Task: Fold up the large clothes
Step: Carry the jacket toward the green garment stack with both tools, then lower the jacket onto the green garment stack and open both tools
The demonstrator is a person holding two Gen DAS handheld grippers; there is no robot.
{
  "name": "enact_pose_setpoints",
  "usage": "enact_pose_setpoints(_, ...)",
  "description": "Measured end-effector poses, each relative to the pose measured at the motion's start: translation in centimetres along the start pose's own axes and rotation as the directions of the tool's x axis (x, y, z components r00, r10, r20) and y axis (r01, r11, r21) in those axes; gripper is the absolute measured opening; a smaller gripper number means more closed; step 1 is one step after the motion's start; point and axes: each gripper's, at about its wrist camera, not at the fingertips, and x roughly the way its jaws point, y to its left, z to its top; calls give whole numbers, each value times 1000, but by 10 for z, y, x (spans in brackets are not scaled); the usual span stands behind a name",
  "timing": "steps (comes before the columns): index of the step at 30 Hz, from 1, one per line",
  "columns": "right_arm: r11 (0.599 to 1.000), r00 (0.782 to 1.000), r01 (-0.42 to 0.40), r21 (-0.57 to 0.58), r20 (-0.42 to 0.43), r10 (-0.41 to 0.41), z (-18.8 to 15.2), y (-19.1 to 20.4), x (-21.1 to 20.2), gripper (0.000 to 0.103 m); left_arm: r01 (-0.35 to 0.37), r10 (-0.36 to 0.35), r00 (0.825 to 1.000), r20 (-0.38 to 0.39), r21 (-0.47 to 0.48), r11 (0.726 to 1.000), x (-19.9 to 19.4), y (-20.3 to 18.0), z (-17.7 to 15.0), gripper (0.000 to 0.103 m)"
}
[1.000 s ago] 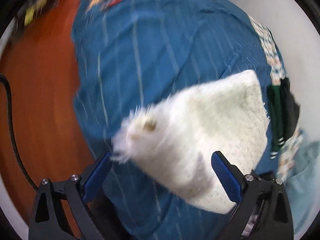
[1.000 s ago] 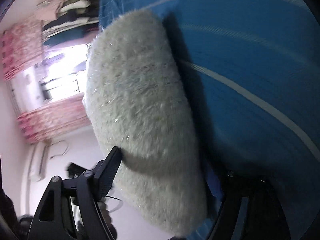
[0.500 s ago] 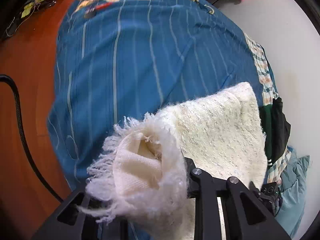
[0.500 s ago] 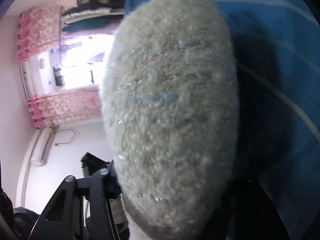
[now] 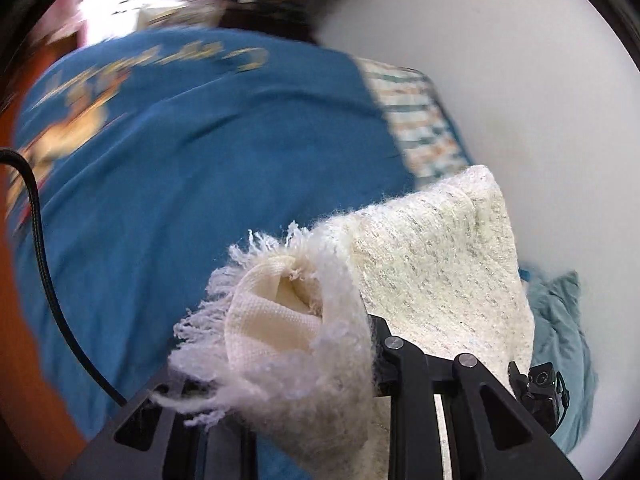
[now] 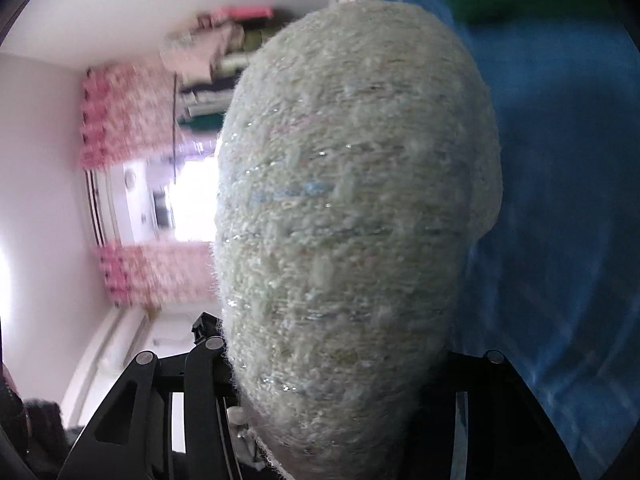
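My left tongs (image 5: 304,364) are clamped on a bunched, fringed edge of the cream knit garment (image 5: 436,264); the fabric wraps over the fingertips so I can't see the pads, only the black finger arms below. From that grip the knit stretches taut to the right, lifted above the blue bedspread (image 5: 192,184). A smoother woven cream lining shows inside the bunched fold, loose fringe hanging off to the left.

My right tongs (image 6: 340,380) are closed on the other end of the same knit (image 6: 352,200); it bulges up right in front of the lens and hides the fingertips. Up close it's a fuzzy off-white weave with glittery threads and faint blue and pink flecks.

Writing: the bedspread has a yellow-orange print with large lettering (image 5: 168,64) near its far end, too motion-blurred to read. No labels or brand tags visible on the knit.

Rest of left view: checked teal and white fabric (image 5: 424,120) along the bedspread's right edge, a crumpled light-teal cloth (image 5: 560,320) at right, black braided cable (image 5: 36,216) at left over orange-brown floor (image 5: 12,320). Right view: pink floral curtains (image 6: 120,128) around a bright window (image 6: 188,200), stacked clothes (image 6: 208,80) on shelving, all blurred
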Motion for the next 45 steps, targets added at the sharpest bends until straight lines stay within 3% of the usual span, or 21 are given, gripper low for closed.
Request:
enact_pose_setpoints(5, 999, 985, 34, -31, 168, -28, 86, 42, -52, 53, 123, -118, 992, -49, 114, 986, 67, -99, 75, 20)
enact_pose_setpoints(9, 998, 960, 49, -50, 277, -33, 164, 50, -113, 53, 200, -186, 978, -91, 184, 962, 124, -171, 112, 20)
enact_pose_setpoints(15, 999, 942, 27, -22, 336, -18, 284, 11, -219, 53, 246, -212, 965, -157, 248, 937, 224, -250, 136, 20)
enact_pose_setpoints(19, 997, 937, 13, 72, 348, -37, 360, -61, -261, 53, 221, -165, 962, -217, 266, 938, 301, -272, 130, 20)
enact_pose_setpoints(22, 991, 936, 21, 133, 347, -66, 386, -116, -279, 53, 172, -98, 963, -250, 296, 939, 350, -271, 117, 20)
enact_pose_setpoints(26, 989, 940, 33, 143, 333, -79, 390, -153, -271, 54, 153, -60, 960, -273, 333, 931, 370, -259, 98, 23)
enact_pose_setpoints(28, 990, 942, 53, 134, 324, -94, 386, -152, -265, 59, 138, -39, 964, -264, 365, 921, 365, -262, 96, 26)
enact_pose_setpoints(29, 988, 942, 89, 128, 313, -125, 376, -150, -263, 66, 123, -20, 965, -260, 388, 913, 362, -265, 96, 26)
enact_pose_setpoints(31, 969, 922, 205, 137, 305, -238, 382, -124, -255, 76, 106, 10, 964, -265, 420, 901, 358, -273, 99, 27)
enact_pose_setpoints(32, 951, 902, 276, 141, 305, -307, 381, -115, -257, 82, 96, 24, 966, -259, 441, 892, 358, -276, 100, 27)
enact_pose_setpoints(34, 908, 850, 379, 180, 320, -418, 374, -97, -265, 83, 59, 67, 972, -225, 509, 858, 347, -287, 97, 29)
enact_pose_setpoints(36, 840, 765, 501, 208, 348, -542, 363, -75, -271, 85, 0, 121, 977, -174, 572, 820, 339, -296, 93, 49)
enact_pose_setpoints(37, 777, 693, 588, 225, 355, -627, 351, -62, -271, 85, -26, 138, 980, -140, 604, 797, 332, -301, 91, 56)
enact_pose_setpoints(38, 714, 623, 657, 241, 360, -695, 347, -51, -272, 87, -55, 158, 981, -108, 632, 773, 326, -304, 88, 79)
enact_pose_setpoints(39, 646, 546, 720, 255, 368, -753, 335, -37, -267, 88, -79, 175, 981, -81, 659, 748, 319, -308, 85, 95)
enact_pose_setpoints(40, 541, 436, 798, 267, 364, -823, 324, -22, -262, 88, -109, 189, 981, -41, 692, 714, 308, -313, 81, 96)
enact_pose_setpoints(42, 394, 287, 870, 297, 346, -893, 291, -12, -255, 88, -148, 212, 977, 6, 734, 663, 293, -317, 75, 96)
enact_pose_setpoints(43, 350, 241, 886, 306, 342, -909, 270, -6, -245, 88, -167, 220, 975, 31, 758, 631, 279, -320, 71, 96)
enact_pose_setpoints(45, 266, 152, 907, 327, 335, -930, 232, 17, -227, 90, -176, 215, 975, 55, 781, 600, 260, -320, 67, 96)
